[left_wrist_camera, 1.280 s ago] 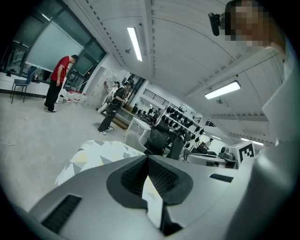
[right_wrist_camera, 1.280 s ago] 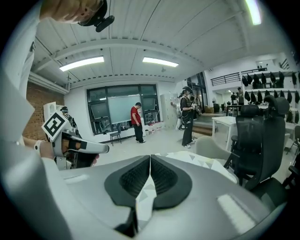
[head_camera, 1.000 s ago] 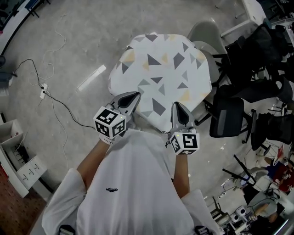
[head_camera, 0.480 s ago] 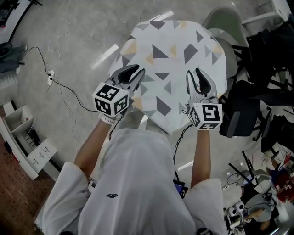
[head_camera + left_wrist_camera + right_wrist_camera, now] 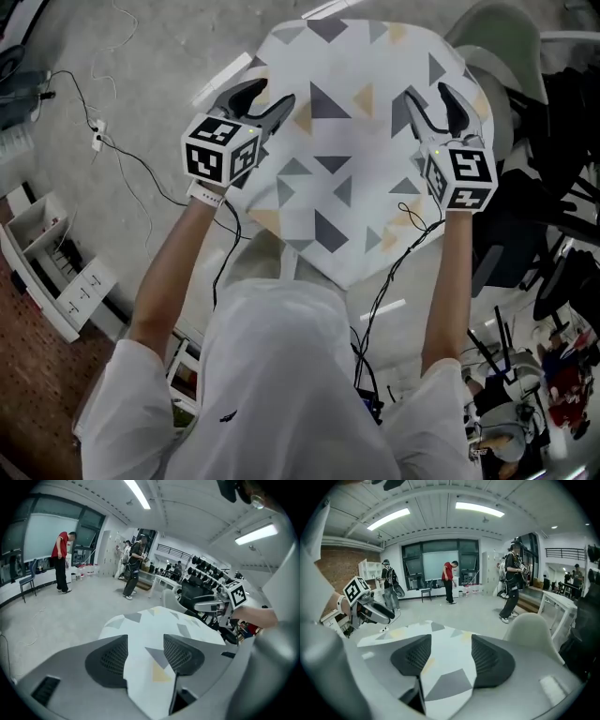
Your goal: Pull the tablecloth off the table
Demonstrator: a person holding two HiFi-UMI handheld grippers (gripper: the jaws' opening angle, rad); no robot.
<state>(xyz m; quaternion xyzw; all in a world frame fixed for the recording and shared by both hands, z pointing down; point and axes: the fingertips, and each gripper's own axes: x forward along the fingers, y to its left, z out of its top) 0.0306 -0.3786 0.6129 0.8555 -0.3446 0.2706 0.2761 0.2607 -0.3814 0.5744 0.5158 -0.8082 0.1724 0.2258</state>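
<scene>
In the head view, a white fabric tablecloth (image 5: 347, 141) printed with grey and pale-yellow triangles is seen spread smooth over the table, which is hidden beneath it. The cloth's outline is roughly eight-sided and its edges are draped downward. The left gripper (image 5: 265, 97), dark grey with curved, tapering jaws and a black-and-white marker cube, is held over the cloth's left edge. The right gripper (image 5: 431, 98), of the same build, is held over the right edge, well apart from the other. Thin black cables (image 5: 122, 159) are trailed across the speckled grey floor (image 5: 150, 56) at the left, and a light grey moulded plastic chair (image 5: 511, 42) is set just beside the table at the upper right. In the left gripper view, the ribbed black pads (image 5: 110, 660) are shown apart at a middling width and opening. The patterned cloth is seen lying in the gap between them and is pressed by neither pad. A person in a red top (image 5: 61, 559) is seen standing far off. In the right gripper view, the same ribbed pads are shown somewhat wider and likewise opening. A grey triangle of the cloth is framed between them, and it is not clamped.
</scene>
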